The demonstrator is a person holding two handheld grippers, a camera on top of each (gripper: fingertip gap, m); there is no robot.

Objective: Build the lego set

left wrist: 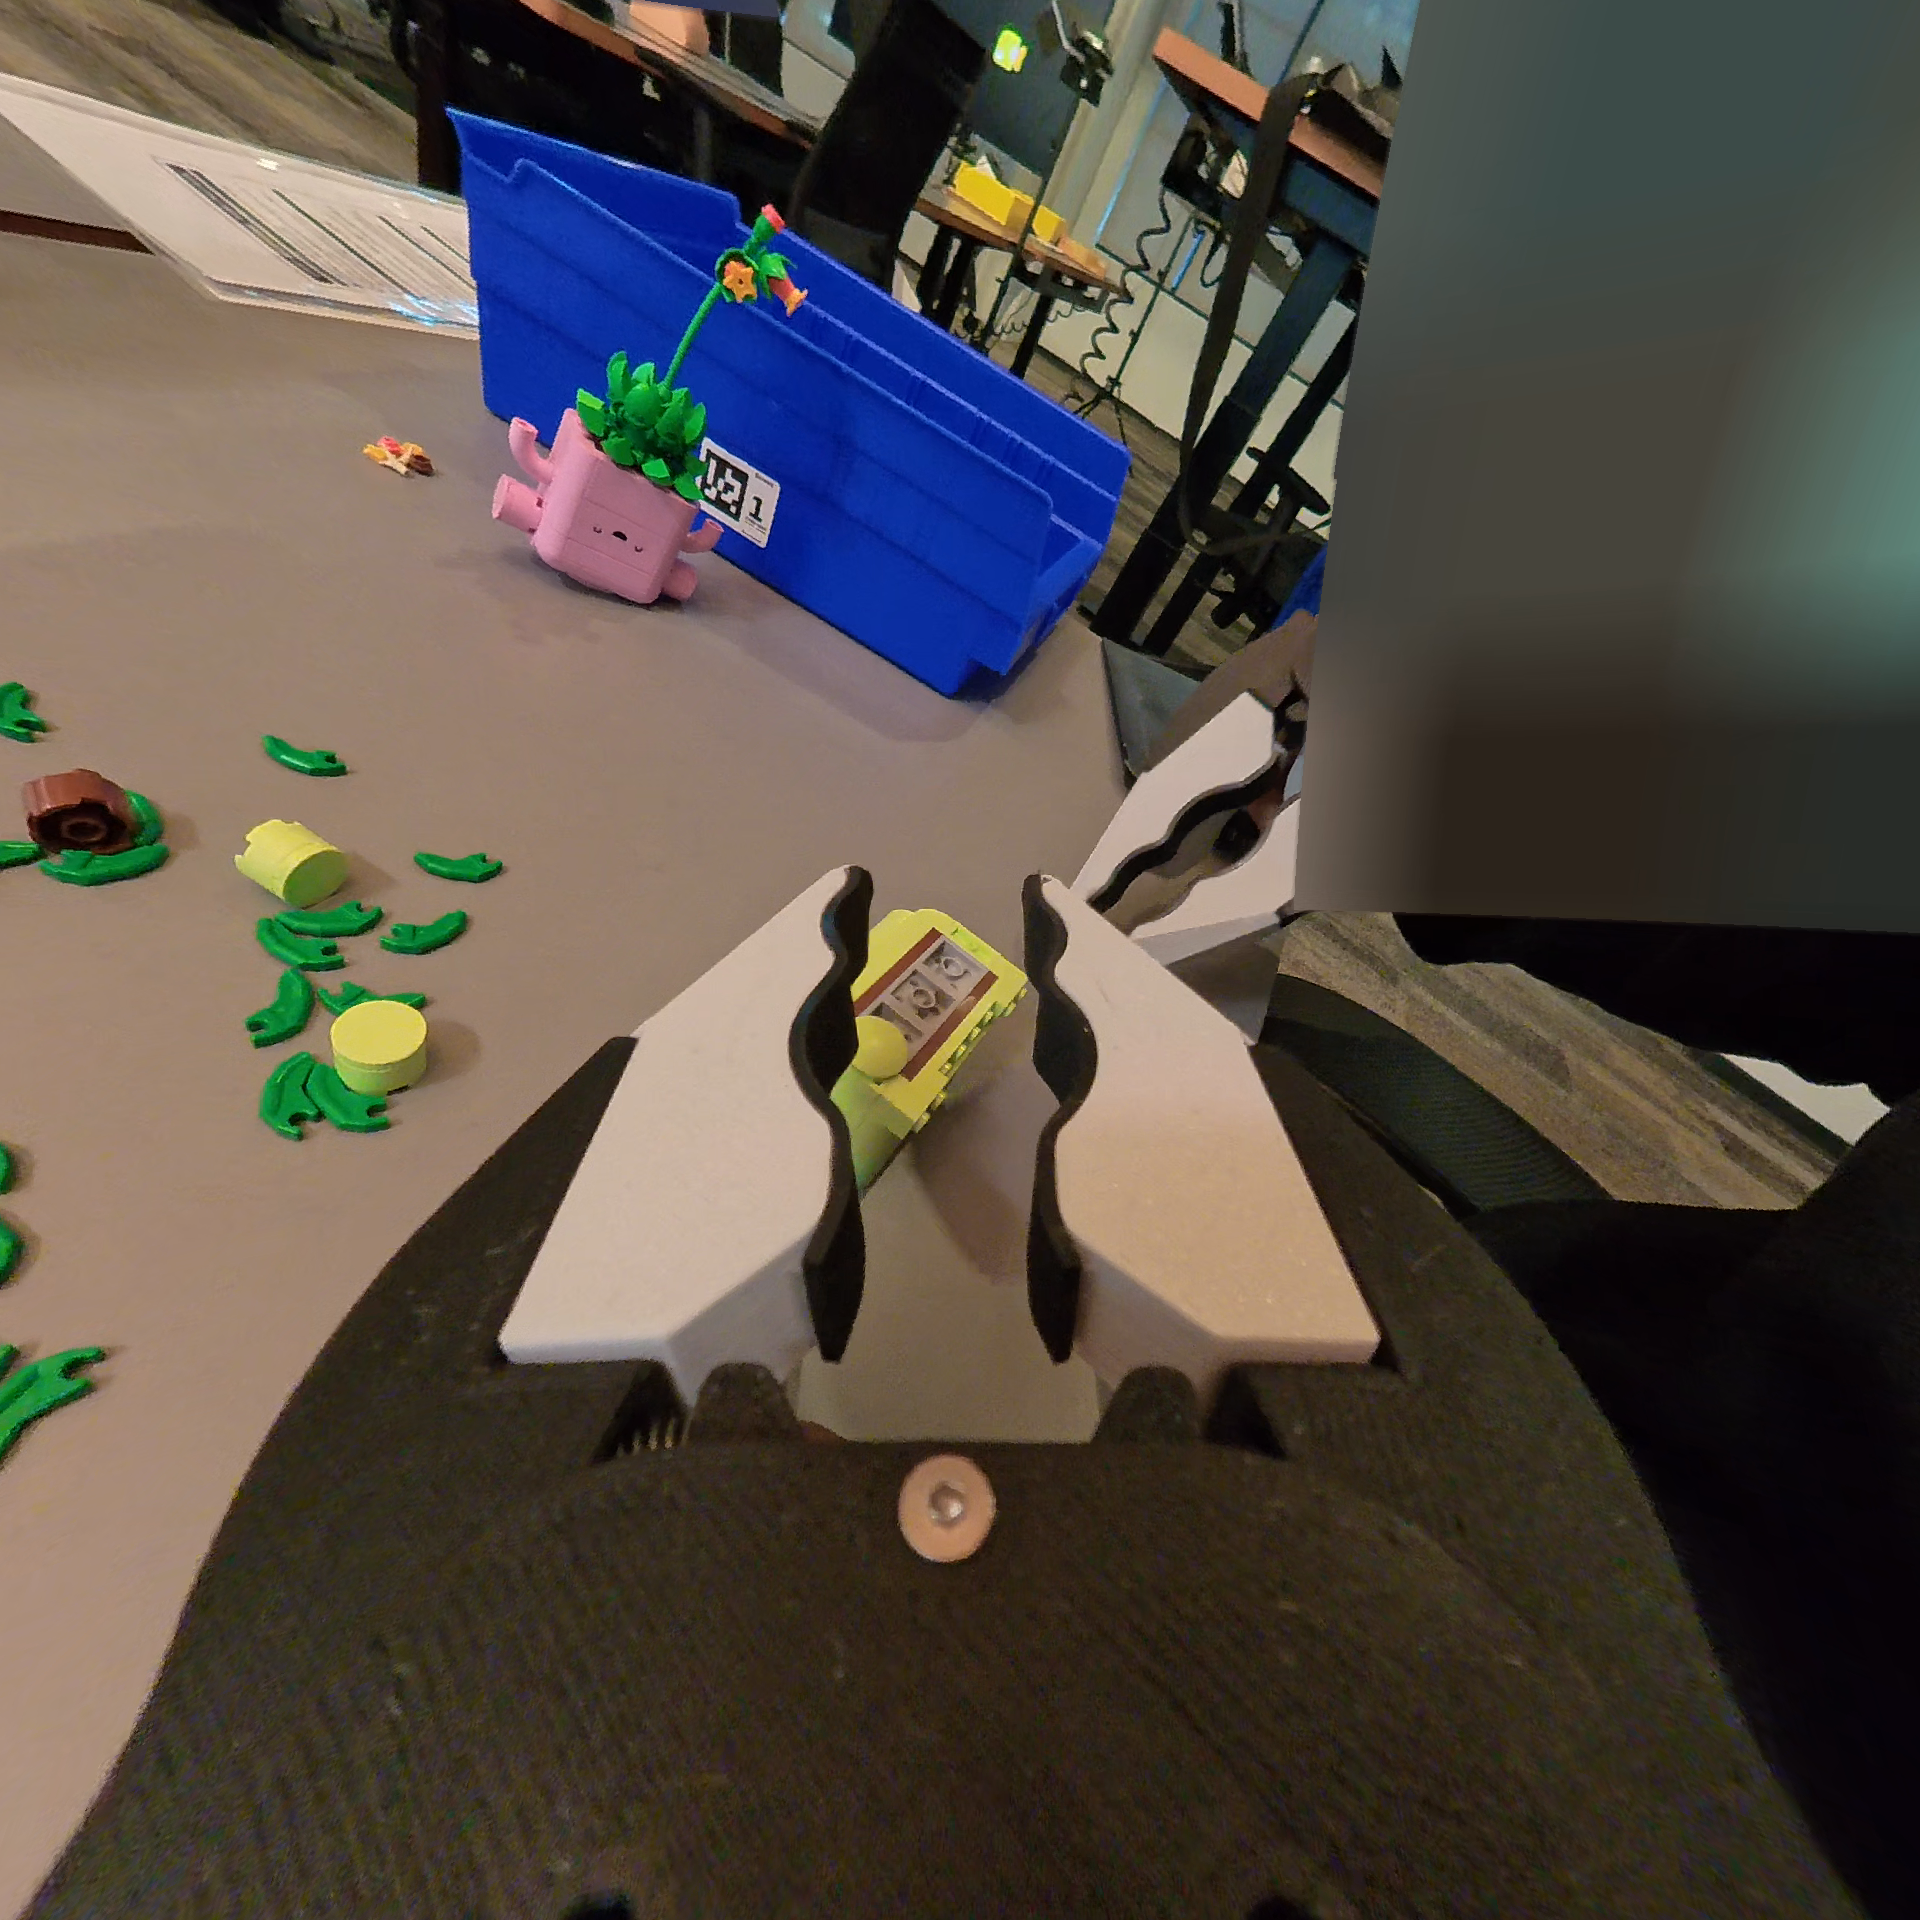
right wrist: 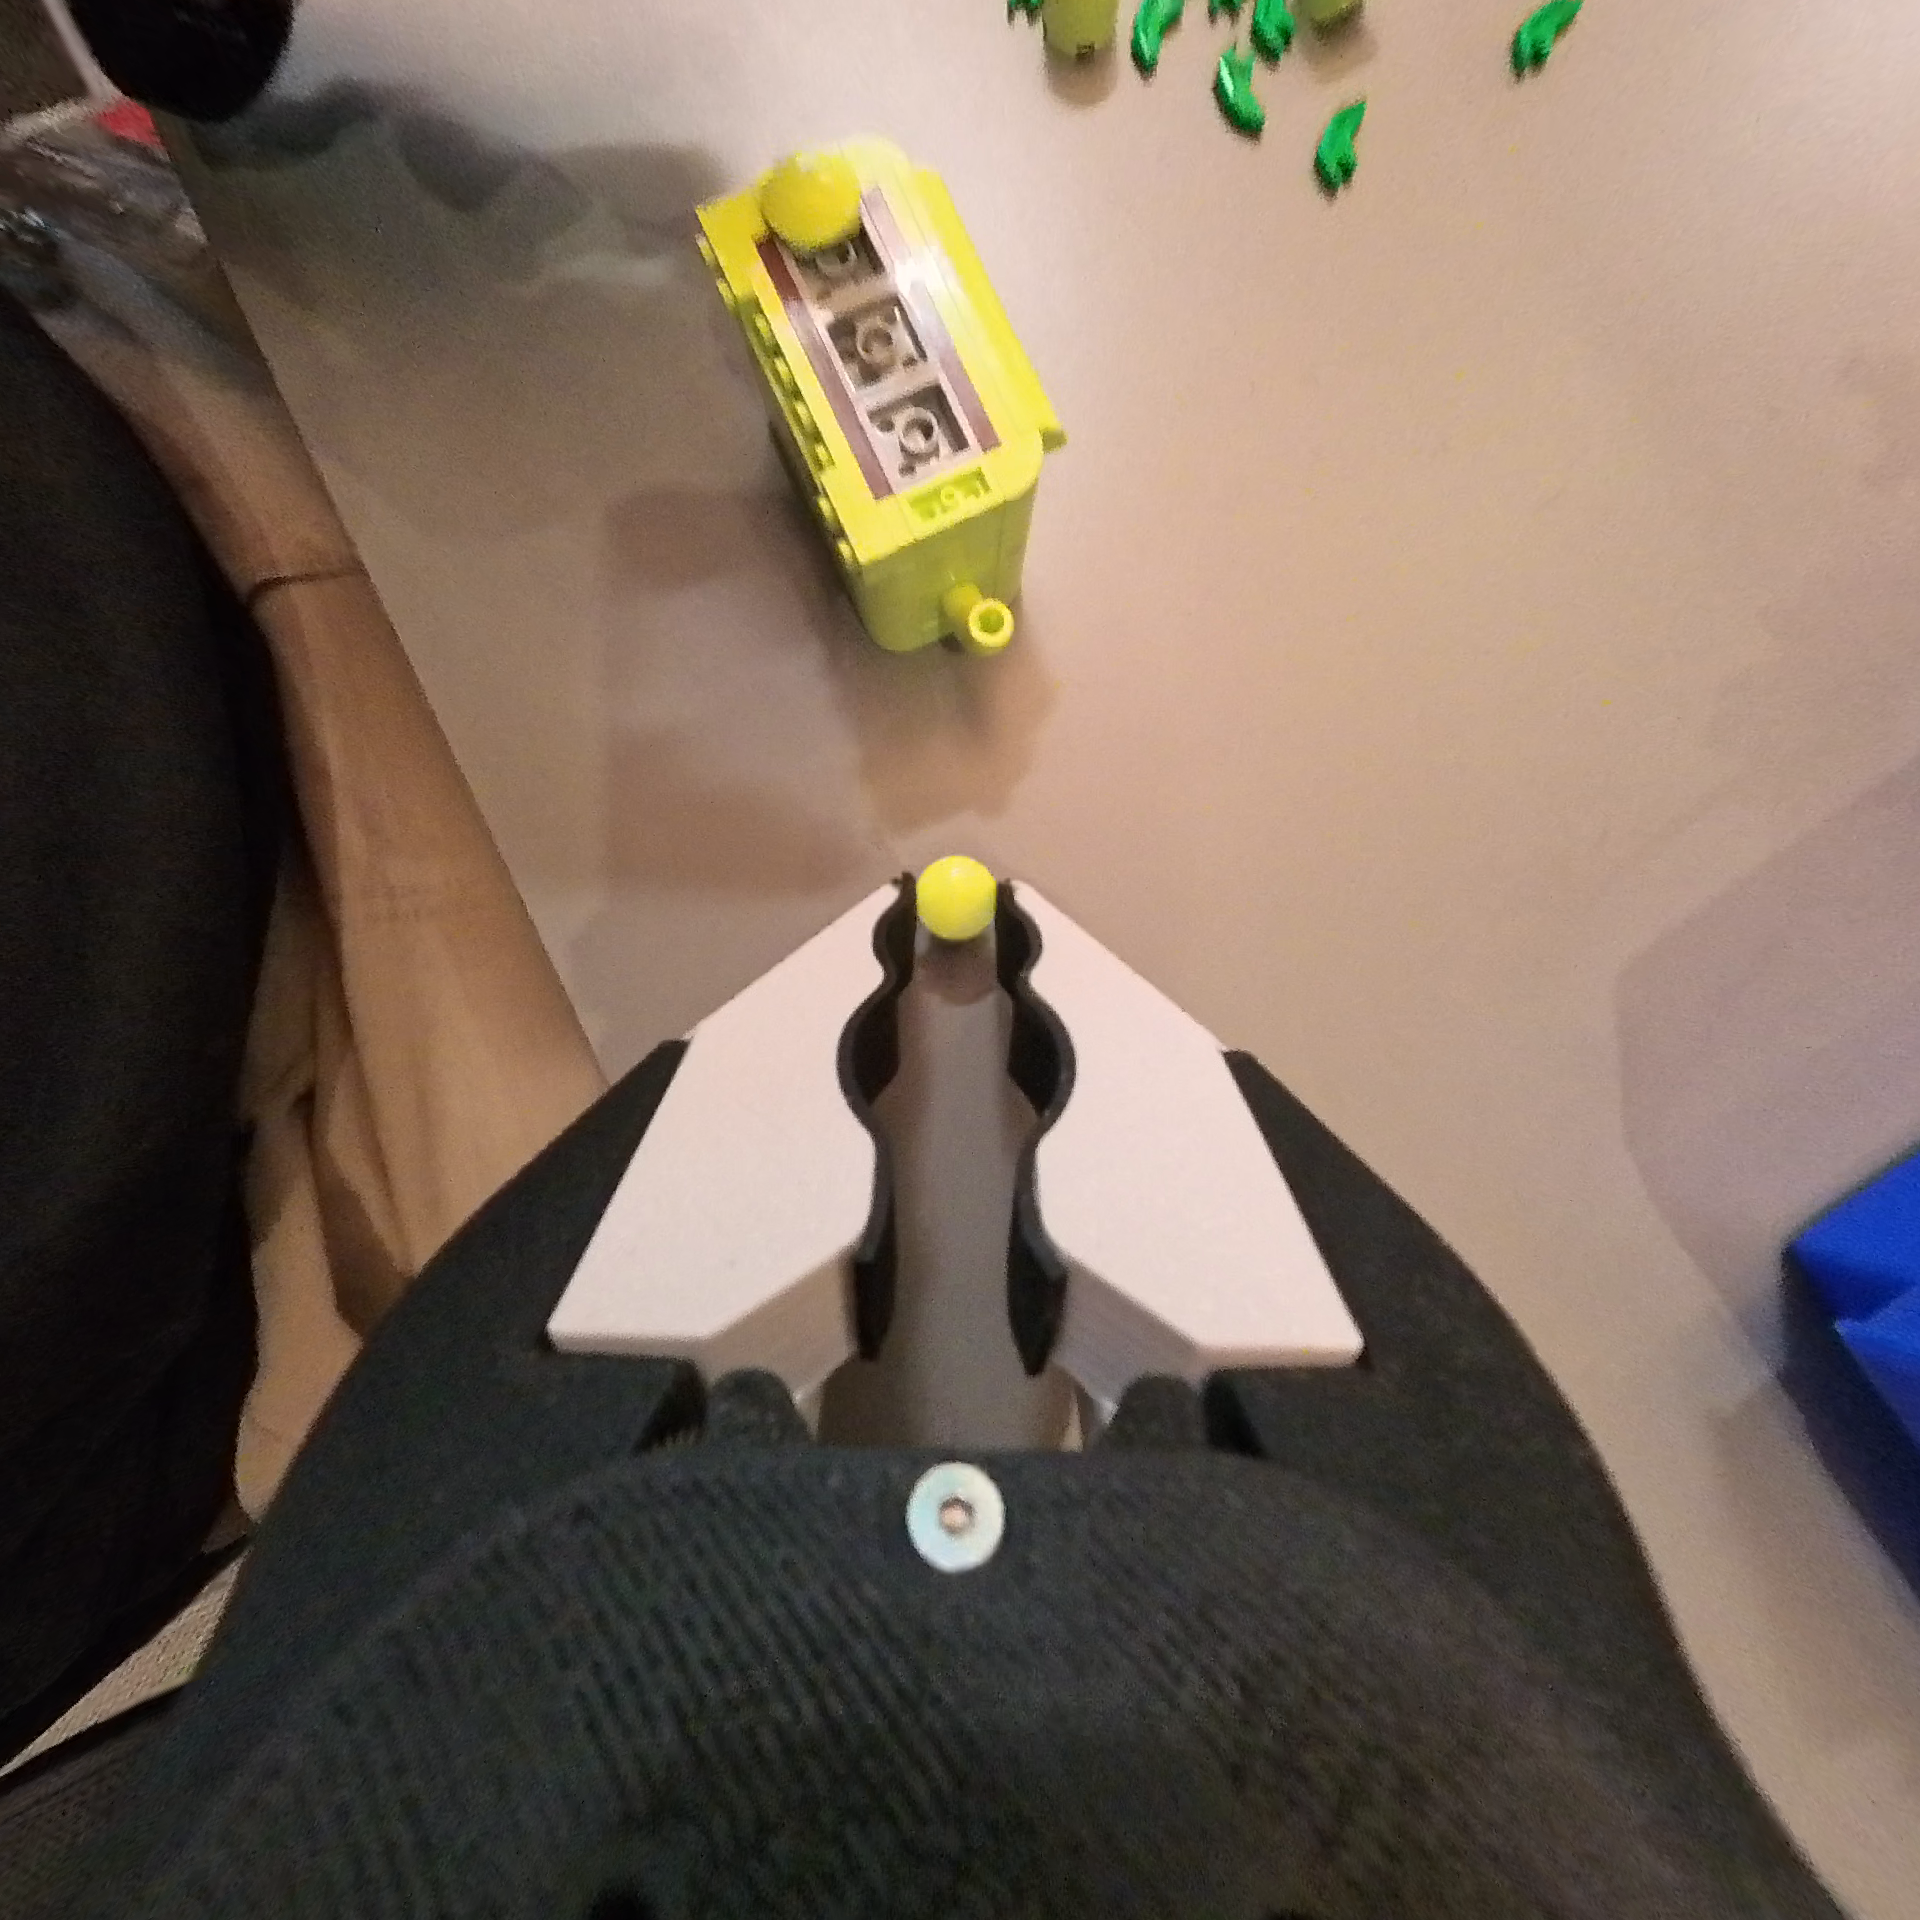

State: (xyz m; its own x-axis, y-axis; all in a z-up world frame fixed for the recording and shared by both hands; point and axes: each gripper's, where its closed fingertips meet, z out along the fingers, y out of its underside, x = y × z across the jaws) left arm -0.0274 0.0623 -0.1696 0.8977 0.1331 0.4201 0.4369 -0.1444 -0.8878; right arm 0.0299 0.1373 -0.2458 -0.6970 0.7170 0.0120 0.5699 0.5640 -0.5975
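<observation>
Lime planter block [right wrist: 883, 405] sits on desk [right wrist: 1455, 623] at 12 o'clock from my right claw [right wrist: 956, 902], well apart. That claw pinches a small lime ball piece [right wrist: 954, 898] at its tips. Left claw [left wrist: 945, 904] is parted, empty, block beyond it. Step looks like fitting ball onto block; next I'd need careful stud alignment, left bracing.

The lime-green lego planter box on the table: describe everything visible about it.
The lime-green lego planter box is a rectangular build of glossy plastic bricks, resting on the grey table and turned at an angle. Its open top shows a brown-edged recess with three grey studded plates in a row. A lime ball sits at one end of the top; a short peg juts from the opposite end face. The left gripper is open around it; whether it touches is unclear.
</observation>
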